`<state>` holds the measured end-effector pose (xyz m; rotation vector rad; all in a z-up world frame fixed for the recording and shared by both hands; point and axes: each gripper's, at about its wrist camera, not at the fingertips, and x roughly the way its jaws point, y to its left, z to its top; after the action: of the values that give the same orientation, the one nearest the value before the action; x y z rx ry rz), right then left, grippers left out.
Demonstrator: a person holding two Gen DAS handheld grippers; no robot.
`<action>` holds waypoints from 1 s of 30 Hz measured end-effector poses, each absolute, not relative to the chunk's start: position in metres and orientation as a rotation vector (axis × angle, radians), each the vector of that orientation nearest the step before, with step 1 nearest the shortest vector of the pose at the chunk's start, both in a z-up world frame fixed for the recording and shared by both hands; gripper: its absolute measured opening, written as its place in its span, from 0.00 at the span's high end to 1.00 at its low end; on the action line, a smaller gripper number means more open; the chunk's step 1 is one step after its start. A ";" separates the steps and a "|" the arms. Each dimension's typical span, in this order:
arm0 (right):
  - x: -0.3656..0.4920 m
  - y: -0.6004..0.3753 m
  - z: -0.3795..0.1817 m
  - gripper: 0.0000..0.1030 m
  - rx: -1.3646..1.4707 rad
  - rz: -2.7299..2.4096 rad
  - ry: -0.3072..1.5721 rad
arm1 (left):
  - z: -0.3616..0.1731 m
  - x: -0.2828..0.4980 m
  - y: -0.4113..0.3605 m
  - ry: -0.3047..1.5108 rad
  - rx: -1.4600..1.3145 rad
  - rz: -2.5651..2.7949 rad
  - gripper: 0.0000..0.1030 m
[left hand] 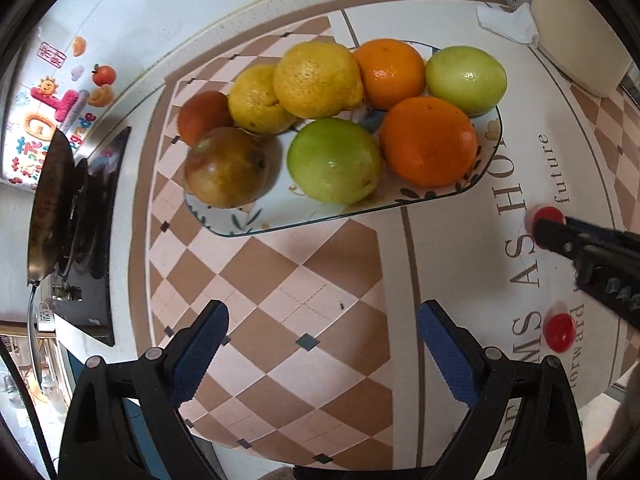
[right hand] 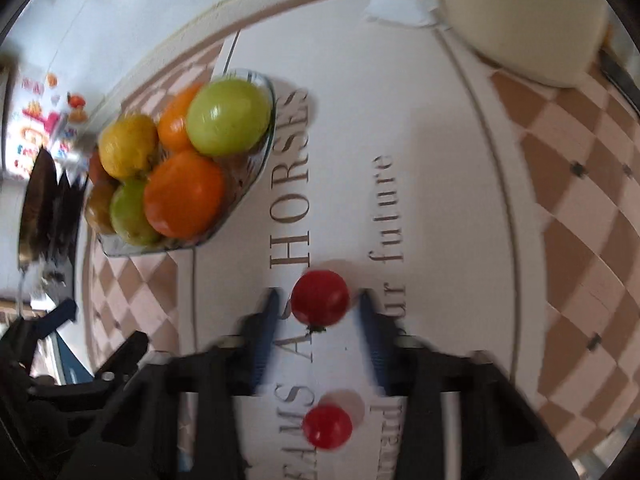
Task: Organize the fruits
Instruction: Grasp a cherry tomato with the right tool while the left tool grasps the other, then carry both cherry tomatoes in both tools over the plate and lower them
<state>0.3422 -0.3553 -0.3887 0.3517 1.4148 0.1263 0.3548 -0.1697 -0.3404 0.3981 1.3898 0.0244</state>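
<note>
My right gripper (right hand: 316,300) brackets the upper of 2 cherry tomatoes (right hand: 320,298) at lower centre on the counter (right hand: 440,200); whether it is clenched I cannot tell. My left gripper (left hand: 320,336), released, hangs farther away.

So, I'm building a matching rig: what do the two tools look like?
Both look alike. The left tool has a black plastic frame with round silver pivot pins and two fingers faced with blue dimpled pads. The right tool shows the same black frame and blue pads, blurred. No cables or sleeves show.
</note>
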 end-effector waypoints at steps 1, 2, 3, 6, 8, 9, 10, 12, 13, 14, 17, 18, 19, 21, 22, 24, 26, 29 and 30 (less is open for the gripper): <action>0.341 -0.355 -0.388 0.69 0.343 0.124 1.411 | -0.341 0.356 -0.171 1.393 0.392 0.013 0.06; 0.339 -0.357 -0.386 0.69 0.334 0.115 1.401 | -0.341 0.356 -0.173 1.398 0.381 -0.004 0.06; 0.334 -0.360 -0.382 0.69 0.338 0.112 1.387 | -0.341 0.356 -0.177 1.406 0.364 -0.034 0.06; 0.312 -0.381 -0.373 0.69 0.380 0.071 1.368 | -0.340 0.354 -0.192 1.426 0.326 -0.127 0.06; 0.297 -0.397 -0.368 0.69 0.402 0.029 1.364 | -0.344 0.350 -0.205 1.452 0.306 -0.191 0.06; 0.288 -0.406 -0.367 0.69 0.413 0.003 1.365 | -0.347 0.347 -0.216 1.471 0.299 -0.243 0.06; 0.281 -0.414 -0.366 0.69 0.428 -0.016 1.366 | -0.350 0.343 -0.225 1.481 0.303 -0.276 0.06; 0.266 -0.429 -0.366 0.69 0.451 -0.062 1.373 | -0.356 0.335 -0.242 1.506 0.298 -0.358 0.08; 0.261 -0.435 -0.367 0.69 0.457 -0.081 1.375 | -0.359 0.331 -0.248 1.514 0.300 -0.379 0.10; 0.254 -0.439 -0.368 0.69 0.463 -0.094 1.376 | -0.361 0.328 -0.254 1.522 0.303 -0.401 0.12; 0.242 -0.450 -0.368 0.69 0.485 -0.135 1.372 | -0.369 0.318 -0.271 1.541 0.314 -0.464 0.20; 0.239 -0.452 -0.367 0.69 0.493 -0.144 1.368 | -0.370 0.316 -0.277 1.545 0.320 -0.480 0.25; 0.238 -0.453 -0.366 0.69 0.495 -0.151 1.364 | -0.372 0.313 -0.281 1.548 0.330 -0.494 0.27; 0.235 -0.453 -0.365 0.69 0.494 -0.160 1.360 | -0.376 0.310 -0.291 1.541 0.348 -0.522 0.52; 0.234 -0.453 -0.364 0.69 0.496 -0.163 1.358 | -0.378 0.308 -0.295 1.530 0.369 -0.532 0.61; 0.232 -0.453 -0.362 0.69 0.491 -0.164 1.357 | -0.382 0.303 -0.303 1.520 0.405 -0.547 0.72; 0.229 -0.454 -0.358 0.69 0.490 -0.159 1.355 | -0.384 0.299 -0.306 1.504 0.425 -0.556 0.74; 0.233 -0.451 -0.353 0.69 0.477 -0.144 1.345 | -0.382 0.294 -0.303 1.487 0.427 -0.556 0.74; 0.235 -0.449 -0.350 0.69 0.475 -0.137 1.341 | -0.380 0.292 -0.301 1.484 0.411 -0.551 0.74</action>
<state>0.2354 -0.4486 -0.3499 0.4749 1.3409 -0.1366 0.2915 -0.3011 -0.3796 0.4106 1.4841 -0.5509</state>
